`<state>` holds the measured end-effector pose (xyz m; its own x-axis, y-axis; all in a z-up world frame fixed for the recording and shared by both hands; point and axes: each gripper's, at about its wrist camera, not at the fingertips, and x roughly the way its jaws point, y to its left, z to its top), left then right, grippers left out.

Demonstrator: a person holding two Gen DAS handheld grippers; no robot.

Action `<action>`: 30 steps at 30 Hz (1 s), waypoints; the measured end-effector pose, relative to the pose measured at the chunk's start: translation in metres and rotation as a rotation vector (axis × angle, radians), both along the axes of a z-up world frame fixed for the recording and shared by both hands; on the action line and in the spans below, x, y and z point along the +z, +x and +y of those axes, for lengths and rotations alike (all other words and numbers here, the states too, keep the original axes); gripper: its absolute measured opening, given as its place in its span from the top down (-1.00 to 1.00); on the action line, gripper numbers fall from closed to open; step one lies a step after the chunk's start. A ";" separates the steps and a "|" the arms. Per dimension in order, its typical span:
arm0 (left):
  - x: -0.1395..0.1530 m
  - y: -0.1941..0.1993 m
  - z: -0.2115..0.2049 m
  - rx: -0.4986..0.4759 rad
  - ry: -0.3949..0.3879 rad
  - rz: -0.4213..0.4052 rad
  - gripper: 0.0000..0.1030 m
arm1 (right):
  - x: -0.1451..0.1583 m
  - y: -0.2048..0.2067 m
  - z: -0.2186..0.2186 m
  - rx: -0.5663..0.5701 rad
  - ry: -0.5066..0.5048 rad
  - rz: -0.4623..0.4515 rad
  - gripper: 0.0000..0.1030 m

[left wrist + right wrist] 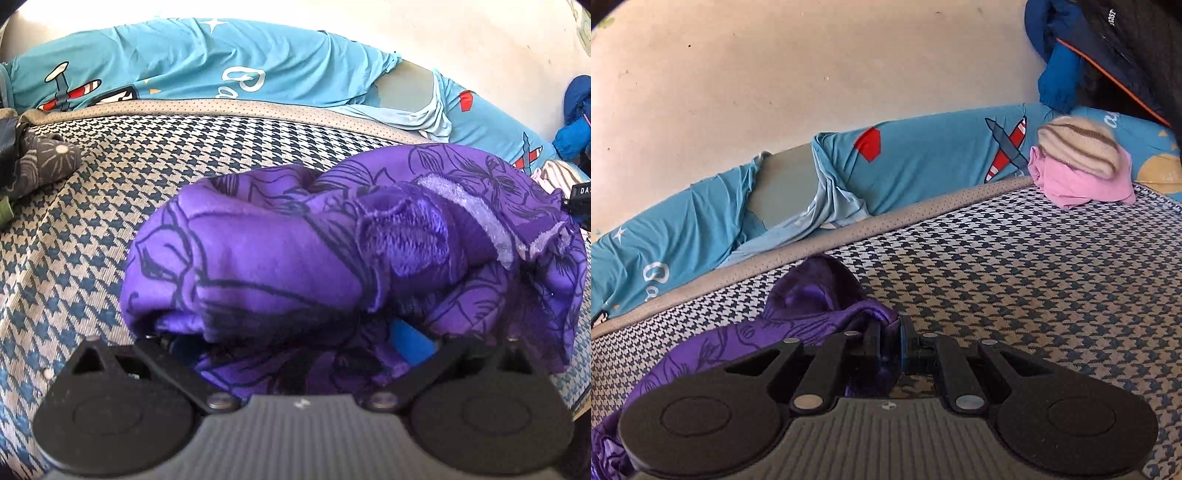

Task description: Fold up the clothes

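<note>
The purple garment (332,243), printed with dark line-drawn flowers, lay bunched on the houndstooth-patterned mattress (110,206), with a pale lilac band of its inner face turned up toward the right. In the left wrist view the cloth was draped over the front of the left gripper (295,339) and hid both fingertips; the linkage arms stood splayed wide, but whether the jaws were apart or pressing on fabric could not be determined. In the right wrist view the right gripper (891,334) had its jaws drawn together and clamped on a twisted edge of the same garment, which trailed away to the lower left under the gripper body. A blue sheet with aeroplane prints (923,162) ran along the far edge of the mattress against a pale wall (775,74). A striped cream item (1078,147) sat on top of a folded pink item (1082,184) at the far right corner of the mattress. A blue jacket (1056,77) hung beyond them. A dark patterned cloth (44,162) lay at the left edge of the mattress.
</note>
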<state>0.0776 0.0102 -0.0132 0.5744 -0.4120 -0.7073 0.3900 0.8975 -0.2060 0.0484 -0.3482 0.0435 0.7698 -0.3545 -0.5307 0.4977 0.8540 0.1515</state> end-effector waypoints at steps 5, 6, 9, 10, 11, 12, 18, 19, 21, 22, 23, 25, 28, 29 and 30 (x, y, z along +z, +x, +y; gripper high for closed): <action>-0.001 -0.003 -0.001 -0.007 0.008 -0.012 -1.00 | -0.002 -0.004 -0.001 -0.004 -0.042 0.023 0.82; -0.001 -0.004 -0.001 -0.010 0.011 -0.015 -1.00 | -0.003 -0.004 -0.004 -0.019 -0.027 0.028 0.82; -0.001 -0.007 -0.002 -0.013 0.018 -0.024 -1.00 | -0.006 -0.009 -0.014 -0.059 0.022 0.043 0.82; -0.002 -0.008 -0.002 -0.012 0.018 -0.026 -1.00 | -0.007 -0.010 -0.015 -0.057 0.032 0.044 0.82; -0.001 -0.008 -0.002 -0.011 0.020 -0.028 -1.00 | -0.007 -0.011 -0.016 -0.046 0.039 0.044 0.80; -0.002 -0.009 -0.002 -0.012 0.022 -0.031 -1.00 | -0.007 -0.013 -0.015 -0.037 0.043 0.043 0.76; -0.002 -0.012 -0.003 -0.010 0.026 -0.042 -1.00 | 0.003 -0.039 -0.011 0.009 -0.003 0.010 0.30; -0.002 -0.012 -0.004 -0.009 0.027 -0.044 -1.00 | 0.004 -0.043 -0.012 0.019 0.002 0.002 0.28; -0.002 -0.013 -0.004 -0.009 0.031 -0.048 -1.00 | 0.005 -0.051 -0.013 0.031 0.020 -0.017 0.26; -0.002 -0.013 -0.004 -0.009 0.032 -0.048 -1.00 | 0.006 -0.056 -0.014 0.035 0.030 -0.026 0.24; -0.002 -0.014 -0.004 -0.008 0.032 -0.049 -1.00 | 0.007 -0.060 -0.015 0.039 0.042 -0.037 0.22; -0.001 -0.015 -0.004 -0.007 0.029 -0.048 -1.00 | 0.008 -0.068 -0.017 0.041 0.080 -0.065 0.22; -0.001 -0.017 -0.003 -0.005 0.023 -0.046 -1.00 | 0.010 -0.082 -0.017 0.047 0.122 -0.119 0.21; -0.001 -0.017 -0.002 -0.005 0.022 -0.045 -1.00 | 0.011 -0.085 -0.015 0.038 0.115 -0.126 0.21; -0.001 -0.018 -0.002 -0.005 0.022 -0.045 -1.00 | 0.012 -0.089 -0.014 0.029 0.109 -0.133 0.21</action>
